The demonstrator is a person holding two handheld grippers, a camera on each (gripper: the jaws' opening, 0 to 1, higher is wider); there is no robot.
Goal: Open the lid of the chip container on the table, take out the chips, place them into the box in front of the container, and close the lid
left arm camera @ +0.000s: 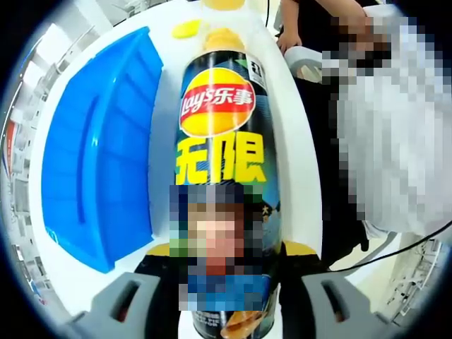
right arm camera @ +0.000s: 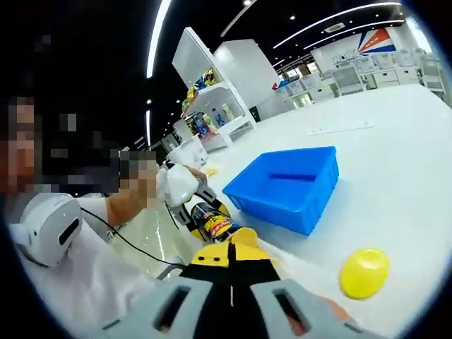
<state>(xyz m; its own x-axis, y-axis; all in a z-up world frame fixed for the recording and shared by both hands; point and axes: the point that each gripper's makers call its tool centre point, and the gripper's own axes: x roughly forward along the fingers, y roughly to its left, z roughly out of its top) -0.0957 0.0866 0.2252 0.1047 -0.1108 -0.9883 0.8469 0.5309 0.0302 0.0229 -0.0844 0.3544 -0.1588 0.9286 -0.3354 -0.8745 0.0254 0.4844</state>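
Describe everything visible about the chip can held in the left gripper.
The chip can is a tall dark cylinder printed with a red and yellow Lay's logo and large yellow Chinese characters. It runs lengthwise away from the camera between the left gripper jaws, which clamp its lower body. Chips show at its far open end. In the right gripper view it appears small, beside the blue box.

Right gripper (right arm camera: 231, 282) jaws together, nothing between. Yellow lid (right arm camera: 364, 273) on white table (right arm camera: 395, 141) near right; blue box (right arm camera: 289, 185) beyond; chip can (right arm camera: 212, 224) left.

One chip can (left arm camera: 221, 169), one blue box (right arm camera: 286, 186), one lid (right arm camera: 364, 272)
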